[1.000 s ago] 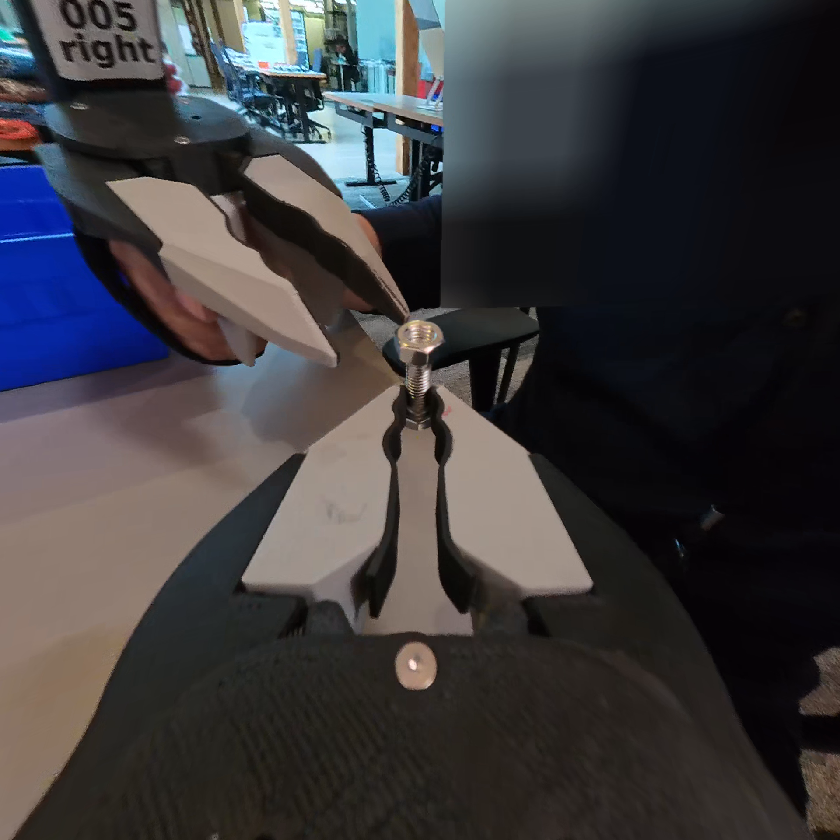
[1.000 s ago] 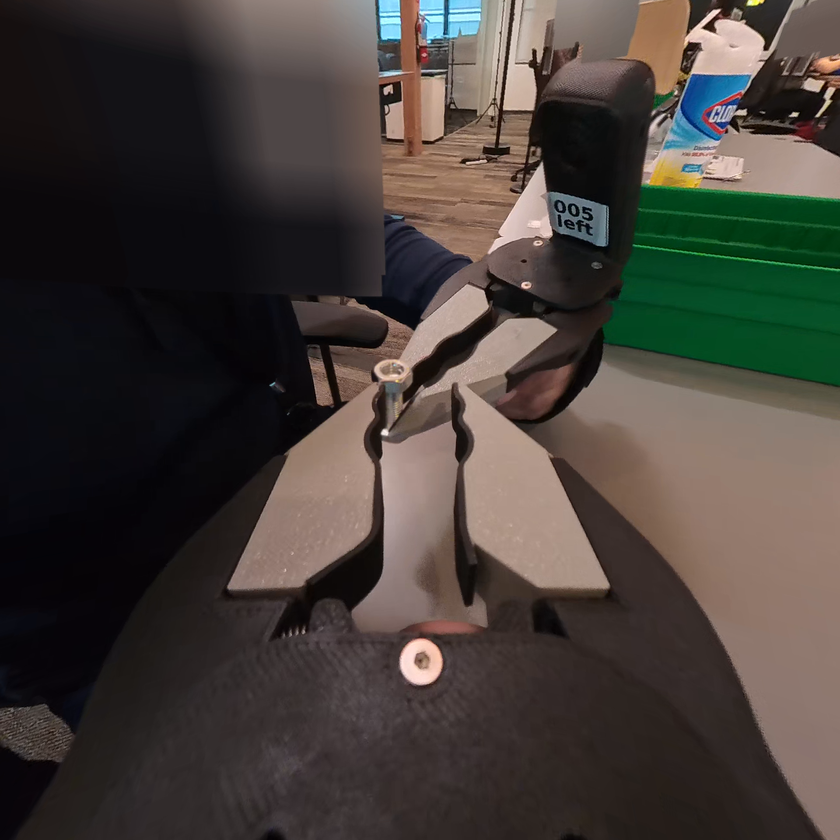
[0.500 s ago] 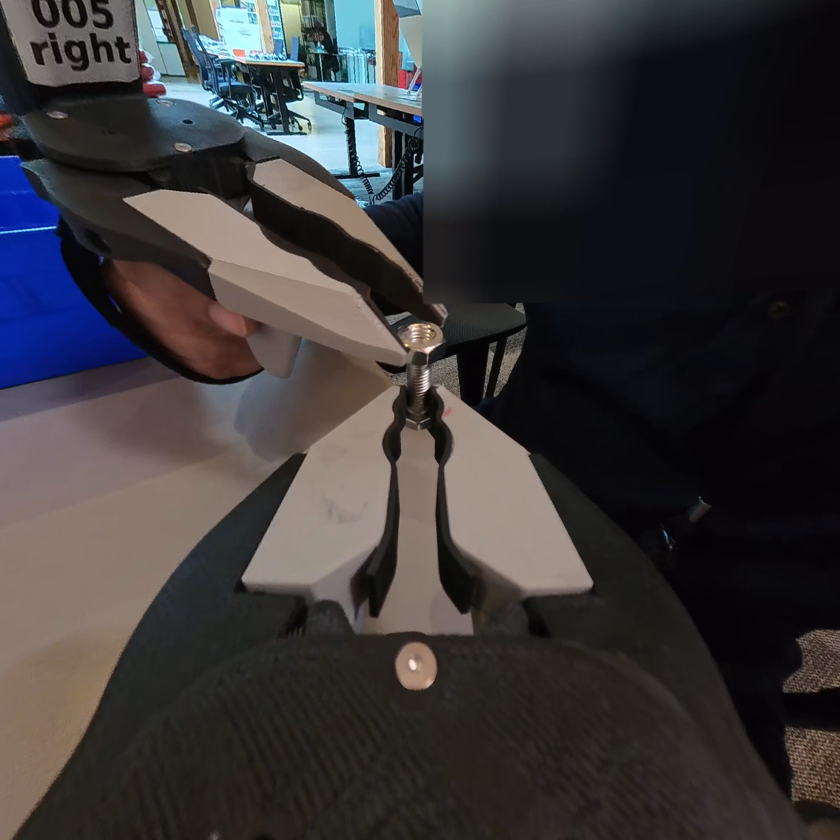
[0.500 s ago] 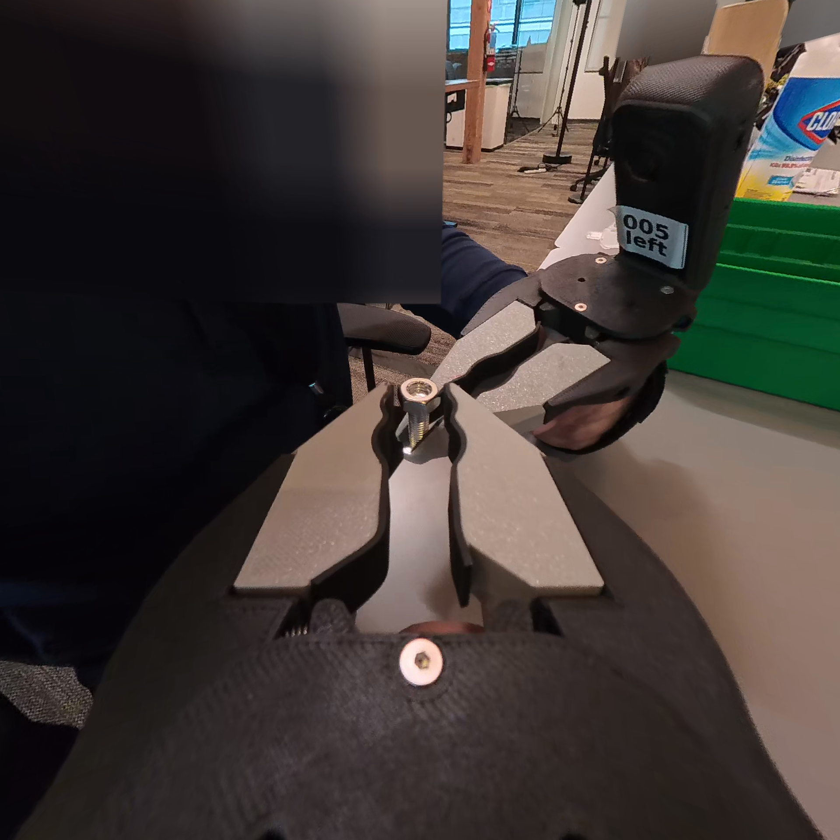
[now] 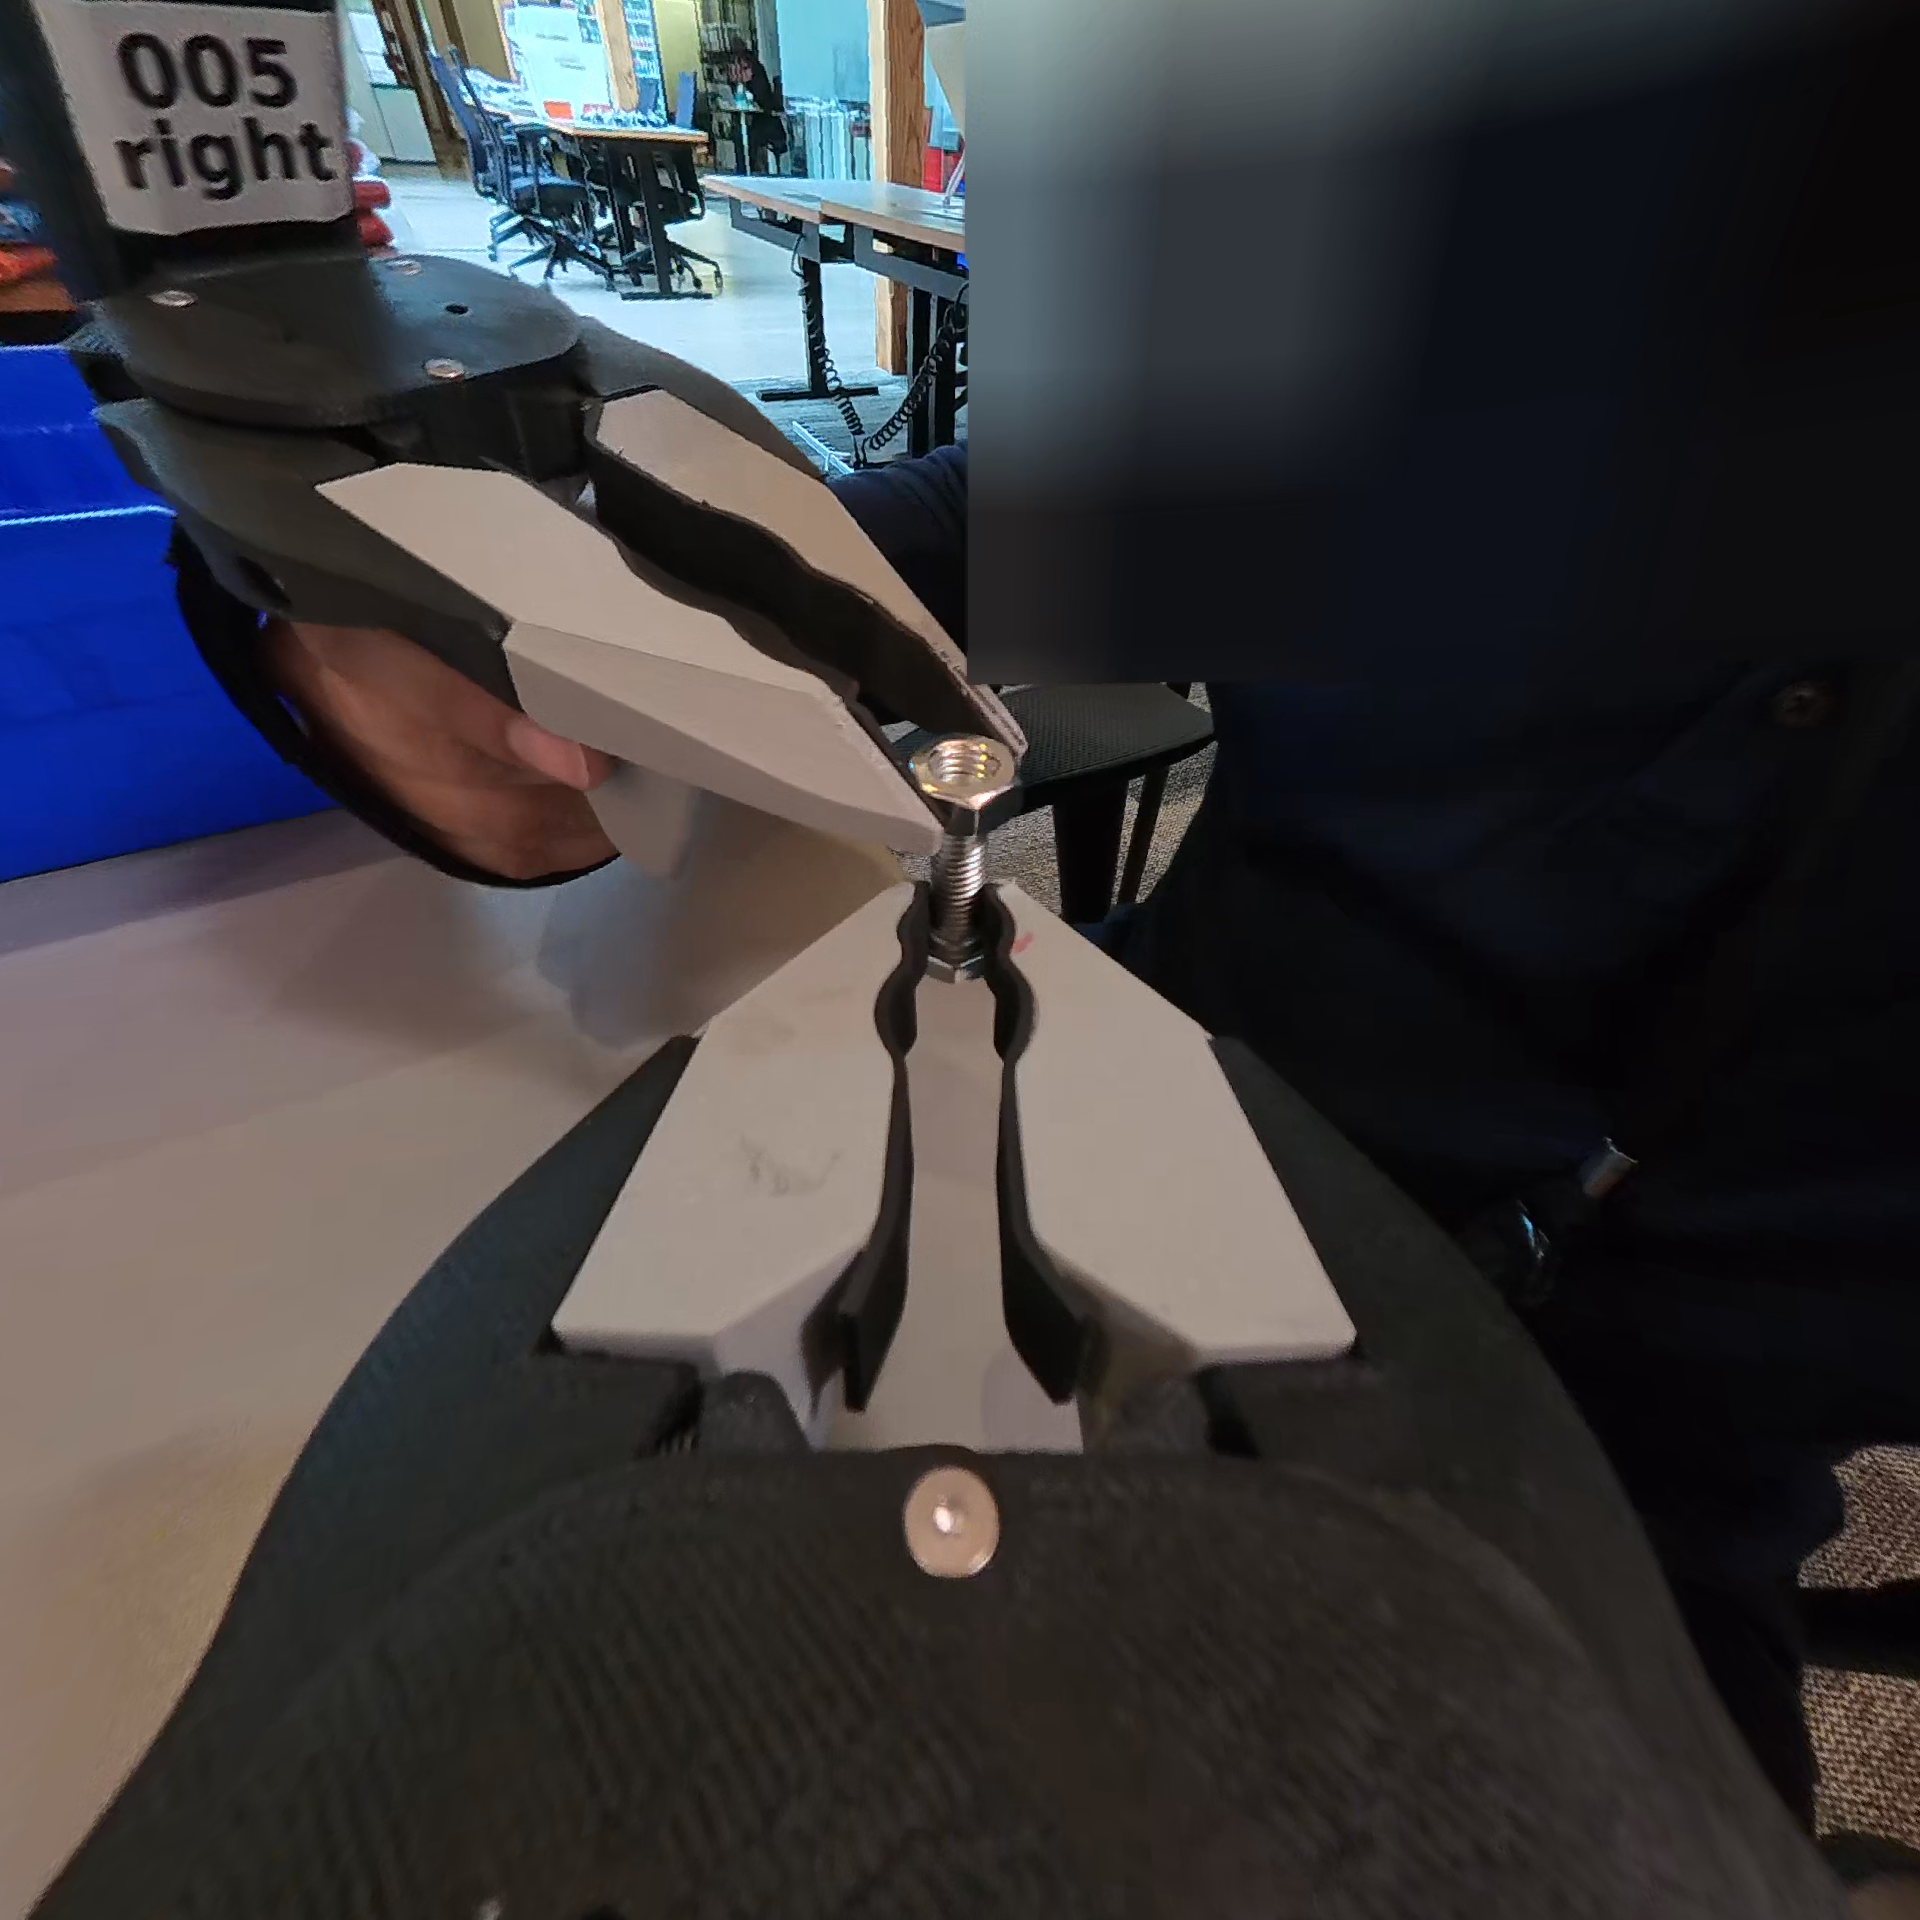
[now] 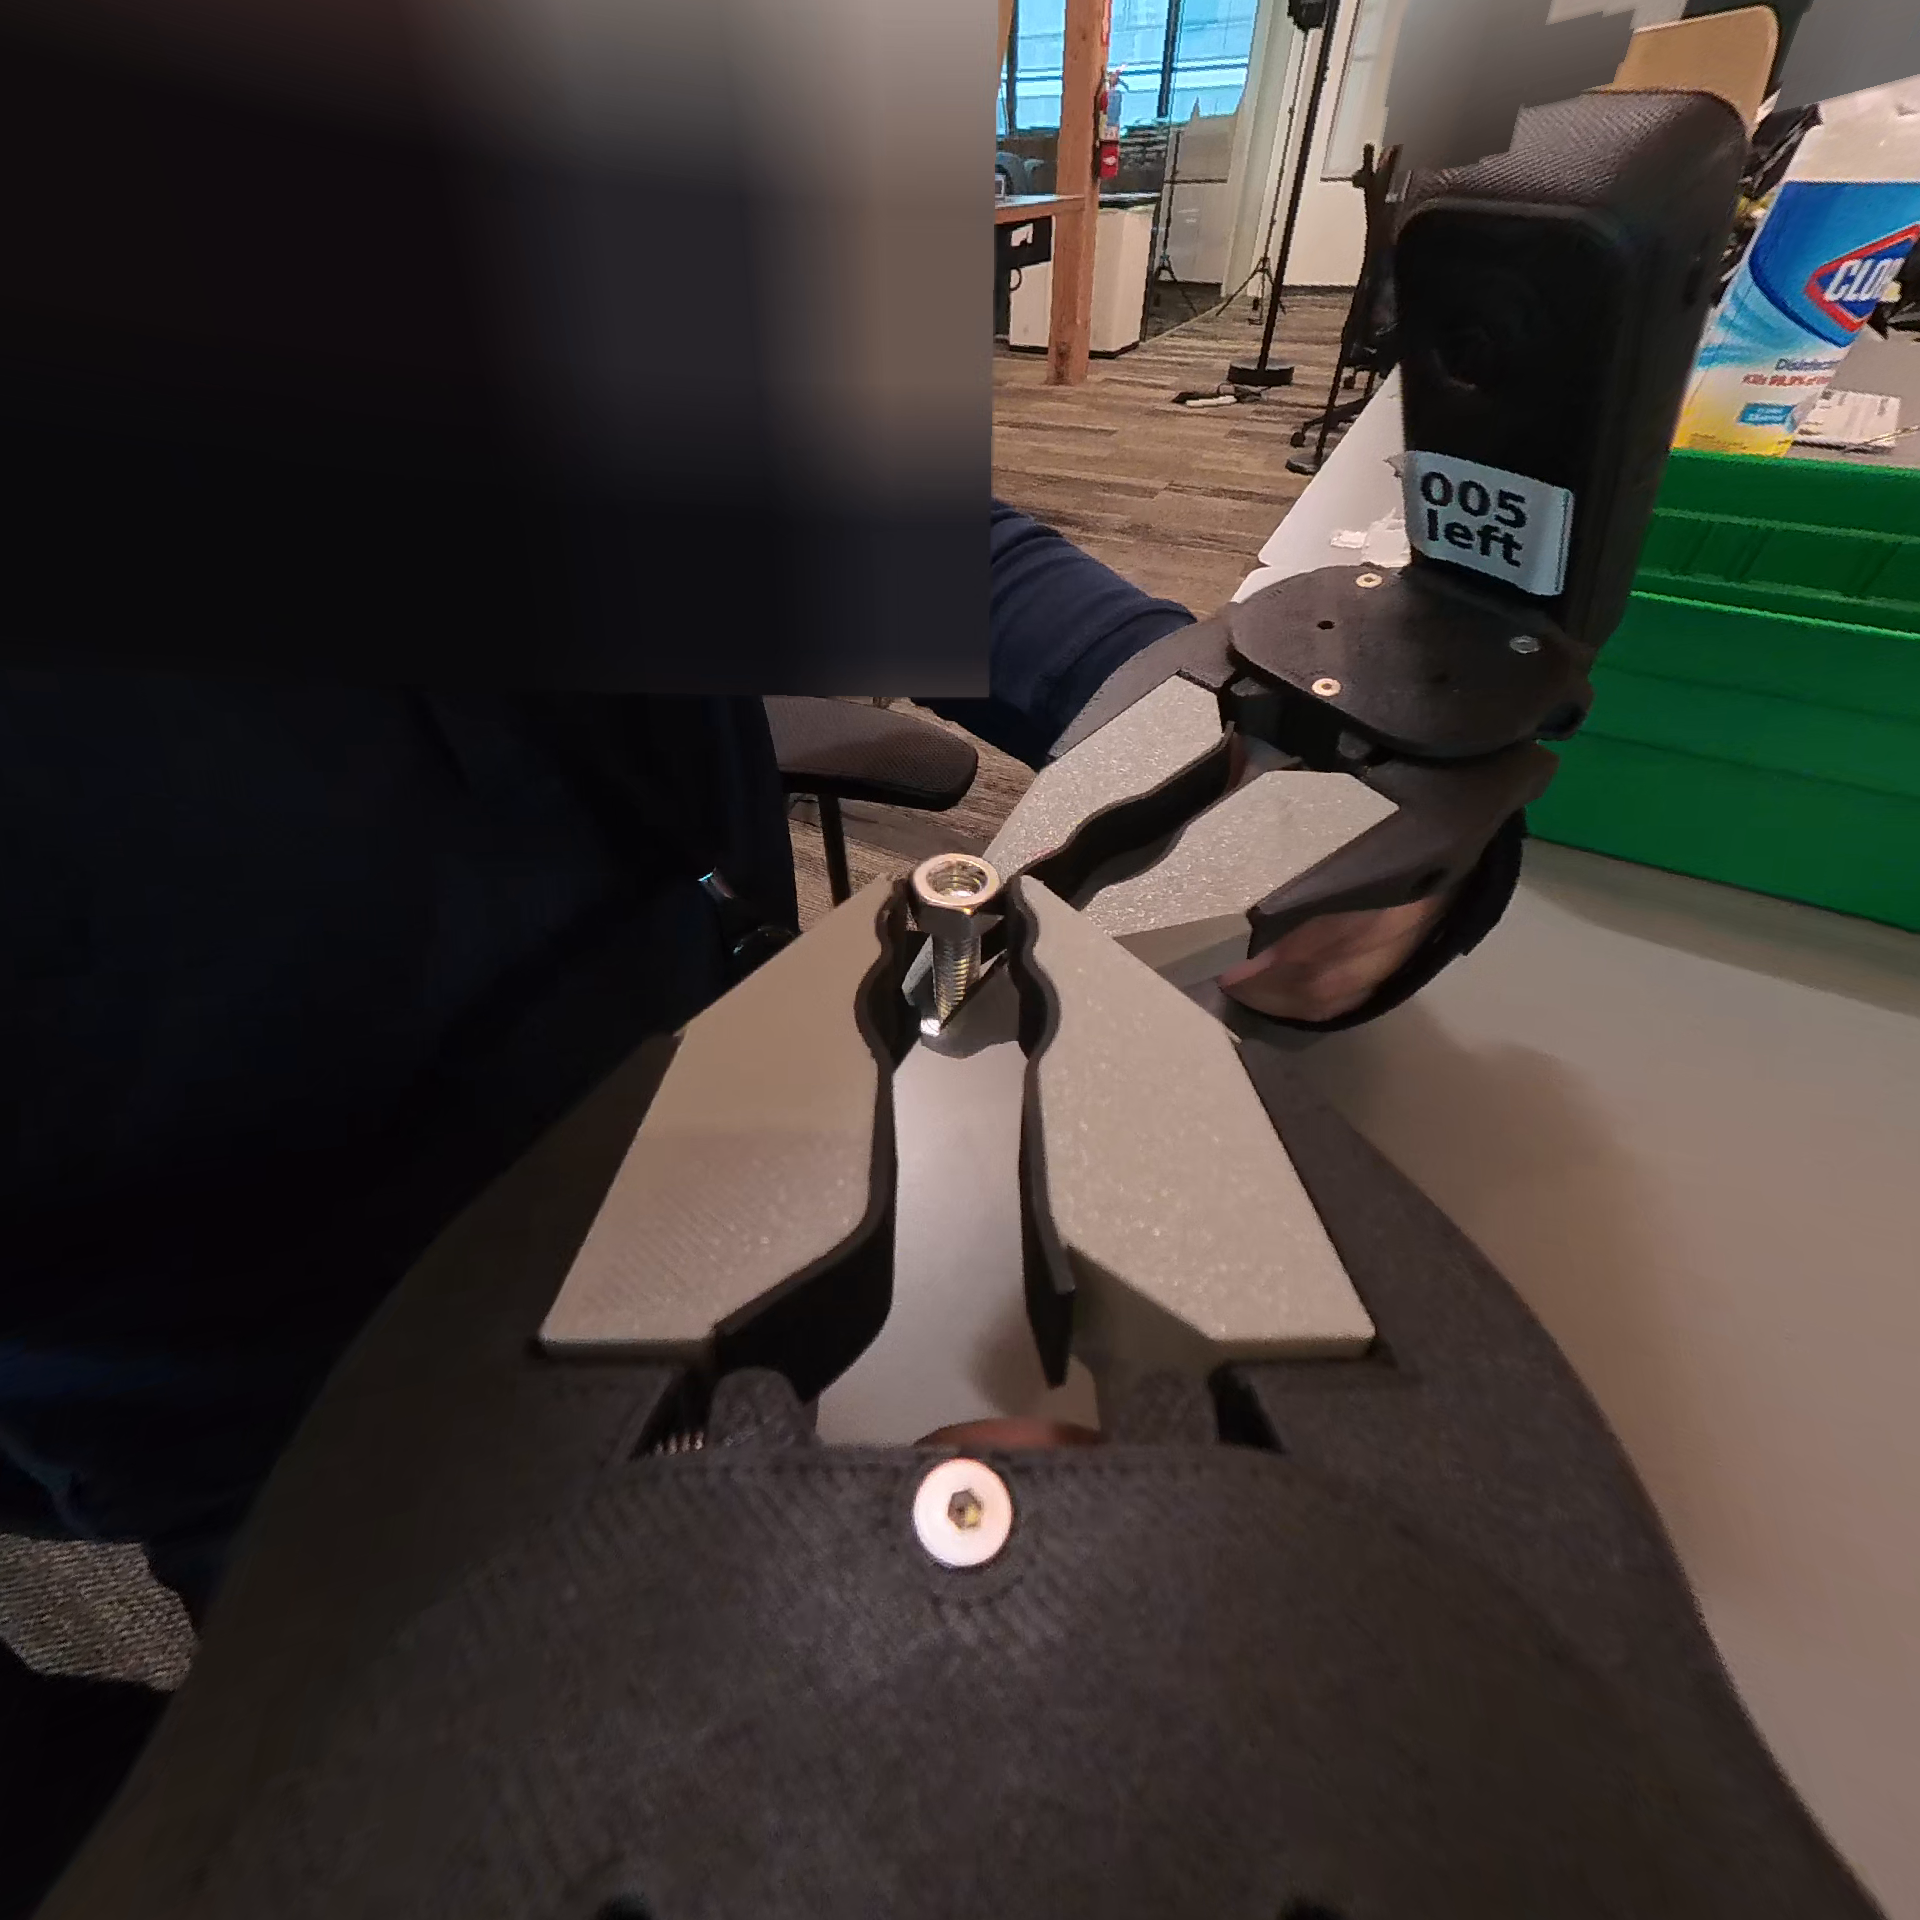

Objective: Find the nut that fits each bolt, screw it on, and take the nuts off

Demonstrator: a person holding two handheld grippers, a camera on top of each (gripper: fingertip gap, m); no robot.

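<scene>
Your right gripper (image 6: pixel 956 914) has closed in from beside the bolt (image 5: pixel 956 883) and now pinches the nut (image 5: pixel 961 774) at its top. Your left gripper (image 5: pixel 958 940) clamps the upright bolt's head end, above the table (image 5: pixel 208 1091) edge.

Both wrist cameras look closely along their fingers, facing each other, sharing the bolt (image 5: pixel 956 883).
</scene>
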